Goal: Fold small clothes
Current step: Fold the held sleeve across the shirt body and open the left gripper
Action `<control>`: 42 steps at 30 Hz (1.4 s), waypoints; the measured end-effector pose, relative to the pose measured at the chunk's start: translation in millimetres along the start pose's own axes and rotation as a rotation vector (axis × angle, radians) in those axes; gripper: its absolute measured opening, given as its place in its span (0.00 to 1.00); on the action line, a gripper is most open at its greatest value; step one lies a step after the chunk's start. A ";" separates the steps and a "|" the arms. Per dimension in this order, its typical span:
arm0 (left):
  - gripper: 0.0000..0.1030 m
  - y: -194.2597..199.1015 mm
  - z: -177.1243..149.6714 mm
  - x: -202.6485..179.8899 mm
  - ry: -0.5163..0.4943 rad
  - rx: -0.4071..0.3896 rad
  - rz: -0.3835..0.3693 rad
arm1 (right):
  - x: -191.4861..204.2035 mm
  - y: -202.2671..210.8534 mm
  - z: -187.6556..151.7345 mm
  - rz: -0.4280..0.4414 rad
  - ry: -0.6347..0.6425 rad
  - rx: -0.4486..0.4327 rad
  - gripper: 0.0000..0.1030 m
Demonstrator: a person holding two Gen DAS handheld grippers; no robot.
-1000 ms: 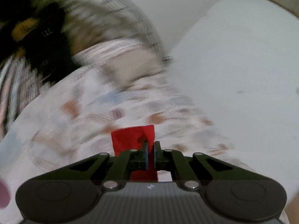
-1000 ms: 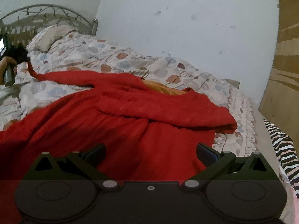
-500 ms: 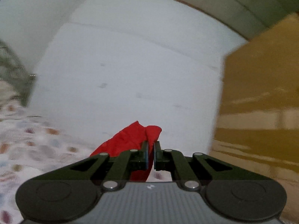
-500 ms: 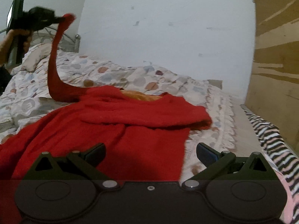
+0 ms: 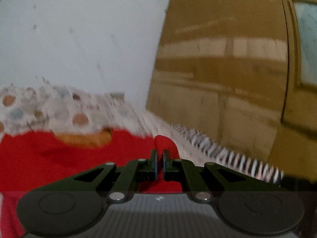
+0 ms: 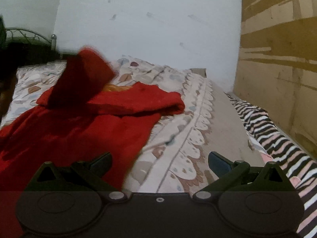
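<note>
A red garment (image 6: 83, 123) lies spread on the patterned bedspread (image 6: 178, 138), with an orange lining (image 6: 116, 88) showing near its far edge. My left gripper (image 5: 159, 158) is shut on a red sleeve end (image 5: 165, 143) of the garment and holds it over the red cloth (image 5: 49, 158). In the right wrist view the lifted sleeve (image 6: 85, 75) is blurred above the garment; the left gripper itself is hidden there. My right gripper (image 6: 158, 162) is open and empty, low over the garment's near right edge.
A black-and-white striped cloth (image 6: 277, 138) lies along the bed's right side beside a brown wooden wardrobe (image 6: 277, 59). A metal headboard (image 6: 29, 37) stands at the far left. A pale wall (image 6: 148, 19) is behind the bed.
My left gripper has carried the sleeve from high at the left, rightward and down over the garment. The right gripper has shifted right, so more bedspread shows.
</note>
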State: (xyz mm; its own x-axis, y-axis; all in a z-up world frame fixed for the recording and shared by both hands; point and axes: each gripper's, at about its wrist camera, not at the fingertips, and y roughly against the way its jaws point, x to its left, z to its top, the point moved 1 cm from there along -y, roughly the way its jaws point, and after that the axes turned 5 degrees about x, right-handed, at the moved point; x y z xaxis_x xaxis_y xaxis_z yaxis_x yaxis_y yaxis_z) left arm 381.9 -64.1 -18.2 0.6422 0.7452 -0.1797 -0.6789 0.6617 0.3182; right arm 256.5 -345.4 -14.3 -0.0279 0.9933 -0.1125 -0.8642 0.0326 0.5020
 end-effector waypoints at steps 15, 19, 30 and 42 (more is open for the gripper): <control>0.87 57.5 -16.4 14.5 0.127 0.159 0.143 | 8.1 -8.8 15.4 0.013 0.034 -0.030 0.99; 0.94 71.3 -25.0 47.4 0.055 0.210 0.424 | 17.2 -18.5 31.9 0.044 0.046 -0.034 1.00; 0.96 27.2 -23.5 148.4 0.058 0.244 0.717 | 79.5 -94.0 79.4 0.196 0.063 0.126 1.00; 0.95 2.3 -2.6 185.2 -0.099 0.080 0.912 | 84.5 -128.3 70.3 0.212 0.016 0.221 1.00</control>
State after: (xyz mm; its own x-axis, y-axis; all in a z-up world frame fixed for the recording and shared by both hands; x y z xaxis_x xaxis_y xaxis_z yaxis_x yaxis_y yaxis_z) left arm 498.3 75.6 -53.2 -0.0999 0.9627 0.2515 -0.9130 -0.1892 0.3615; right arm 400.4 -257.8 -27.9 -0.2052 0.9787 0.0020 -0.7083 -0.1499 0.6898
